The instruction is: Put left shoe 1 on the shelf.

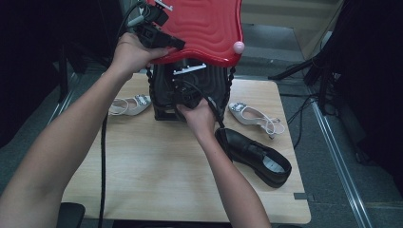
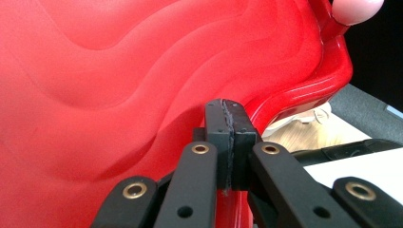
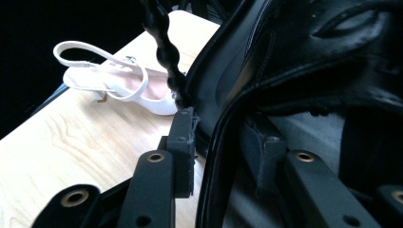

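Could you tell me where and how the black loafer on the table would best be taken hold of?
Probably by the back wall at its heel. The black loafer stands sole down on the table, with its opening facing up and its heel toward the near right corner. Come from above with one jaw inside the opening and one outside; that thin upright wall suits a pinch.

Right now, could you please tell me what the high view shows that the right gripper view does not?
High view's extras: the left hand-held gripper clamped on the raised red lid, a black shoe, and white shoes left and right of the black bag. Right gripper view's extra: the right hand-held gripper close up, jaws apart astride the bag's rim. Shared: the bag, the wooden table, one white shoe.
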A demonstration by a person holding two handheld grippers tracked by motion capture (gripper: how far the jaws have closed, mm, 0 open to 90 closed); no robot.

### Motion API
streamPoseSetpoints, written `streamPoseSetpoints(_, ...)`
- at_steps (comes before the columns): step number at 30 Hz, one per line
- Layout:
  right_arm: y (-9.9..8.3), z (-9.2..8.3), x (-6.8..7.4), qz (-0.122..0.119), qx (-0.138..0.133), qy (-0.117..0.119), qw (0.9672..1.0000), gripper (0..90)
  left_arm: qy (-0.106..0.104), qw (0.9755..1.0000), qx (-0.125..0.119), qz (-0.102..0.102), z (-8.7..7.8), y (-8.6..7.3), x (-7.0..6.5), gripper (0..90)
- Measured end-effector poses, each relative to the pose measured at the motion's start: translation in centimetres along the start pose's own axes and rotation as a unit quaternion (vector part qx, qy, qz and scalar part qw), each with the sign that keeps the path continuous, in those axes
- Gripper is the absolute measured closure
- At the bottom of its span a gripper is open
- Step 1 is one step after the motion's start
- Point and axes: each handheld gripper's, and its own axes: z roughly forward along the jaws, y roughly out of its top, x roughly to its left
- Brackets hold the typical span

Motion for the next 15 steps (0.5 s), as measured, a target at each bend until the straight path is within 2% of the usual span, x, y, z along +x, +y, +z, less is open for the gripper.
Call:
streamPoseSetpoints(3, -0.3, -1.5, 0.2, 0.001, -0.006, 0.007, 1.0, 66.6, 0.002, 1.0, -0.001, 0.001, 0.0, 0.0, -0.1, 90.0)
streamPoseSetpoints(4, -0.3, -1.5, 0.2, 0.001, -0.006, 0.007, 1.0, 66.6, 0.002, 1.0, 0.0, 0.0, 0.0, 0.0, -0.1, 90.0)
streamPoseSetpoints(5, -0.7, -2.5, 0.3, -0.001, -0.006, 0.011, 0.9999, 73.1, 0.002, 1.0, 0.0, 0.0, 0.0, 0.0, -0.1, 90.0)
streamPoseSetpoints(7, -1.0, -3.0, 0.3, -0.005, -0.009, 0.014, 0.9999, 74.6, 0.001, 1.0, 0.001, -0.002, 0.0, 0.0, 0.0, 90.0)
streamPoseSetpoints(8, -1.5, -3.9, 0.4, -0.007, -0.011, 0.024, 0.9996, 80.6, 0.0, 1.0, 0.001, -0.004, 0.0, 0.0, 0.0, 90.0)
streamPoseSetpoints(10, -2.1, -4.8, 0.6, -0.01, -0.014, 0.034, 0.9993, 86.3, 0.001, 1.0, 0.001, -0.004, 0.0, 0.0, 0.0, 90.0)
streamPoseSetpoints(14, -3.2, -5.7, 0.8, -0.019, -0.009, 0.047, 0.9987, 90.0, 0.002, 1.0, 0.003, -0.002, 0.0, 0.1, -0.1, 90.0)
streamPoseSetpoints(15, -4.1, -6.0, 0.9, -0.027, -0.007, 0.053, 0.9982, 90.0, 0.002, 1.0, 0.003, -0.003, 0.0, 0.1, -0.1, 90.0)
